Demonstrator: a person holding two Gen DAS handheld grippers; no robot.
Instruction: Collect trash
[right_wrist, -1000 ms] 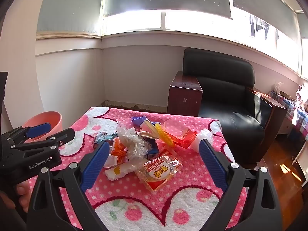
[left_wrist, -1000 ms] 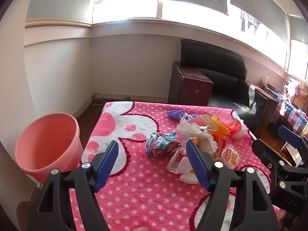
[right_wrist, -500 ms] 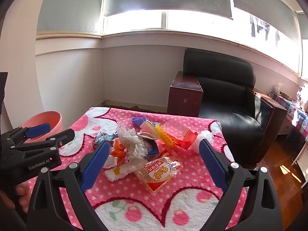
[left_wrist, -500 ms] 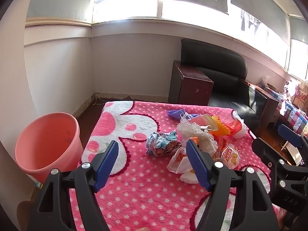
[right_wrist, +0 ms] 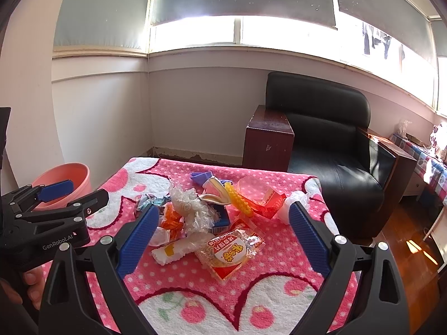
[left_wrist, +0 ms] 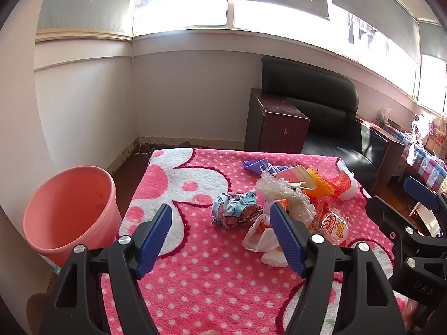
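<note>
Both tongs (left_wrist: 220, 223) (right_wrist: 223, 223) gaping, empty, above crinkly wrappers (right_wrist: 229, 248) on fleecy polka-dot blanket (left_wrist: 212, 279).

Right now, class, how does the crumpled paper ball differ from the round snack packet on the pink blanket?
The crumpled paper ball is scrunched, blue-white; the round snack packet lies flat, clear plastic with an orange-red label. The ball sits nearer the pink bucket; the packet on the pile's other side. Both rest ungripped on the blanket.
</note>
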